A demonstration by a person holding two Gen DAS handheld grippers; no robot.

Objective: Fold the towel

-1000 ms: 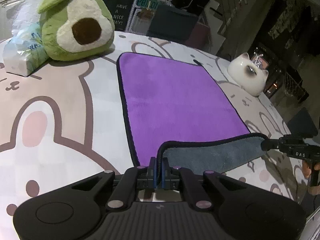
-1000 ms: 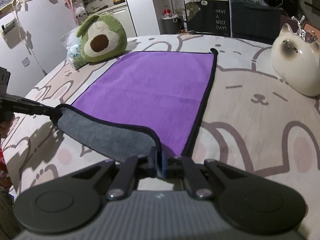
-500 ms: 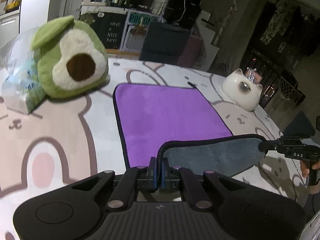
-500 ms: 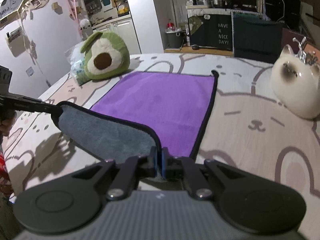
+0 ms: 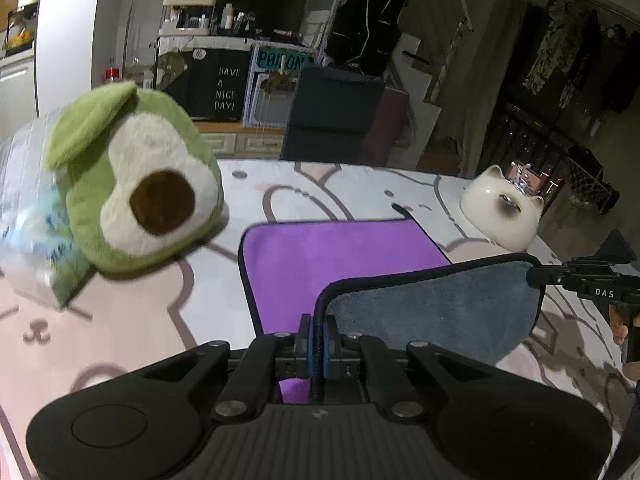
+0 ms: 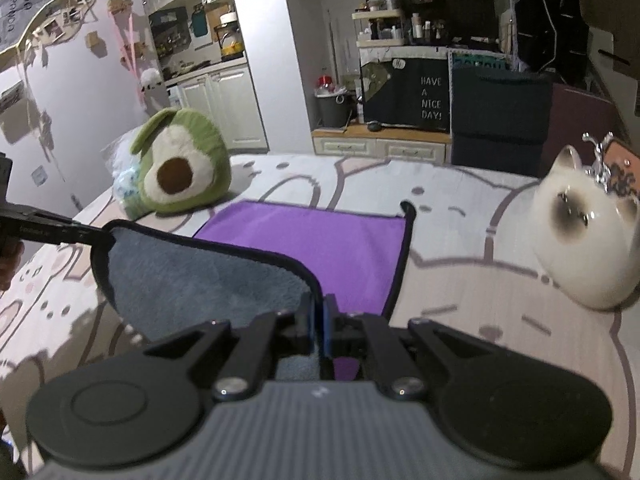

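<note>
A towel, purple on top and grey underneath, with a dark hem, lies on the table; its purple face (image 5: 336, 256) shows in the left wrist view and in the right wrist view (image 6: 320, 240). Its near edge is lifted, showing the grey underside (image 5: 436, 312) (image 6: 200, 276). My left gripper (image 5: 318, 340) is shut on the near left corner. My right gripper (image 6: 318, 320) is shut on the near right corner. Each gripper shows in the other's view, the right (image 5: 536, 276) and the left (image 6: 102, 236), pinching its corner above the table.
A green avocado plush (image 5: 136, 188) (image 6: 184, 176) sits at the far left beside a plastic-wrapped pack (image 5: 28, 220). A white cat-shaped ornament (image 5: 500, 212) (image 6: 584, 232) stands at the far right. The tablecloth (image 5: 120, 320) has a rabbit print.
Both grippers have lifted the towel's near edge higher and carried it forward toward the far edge. More grey underside shows and less purple.
</note>
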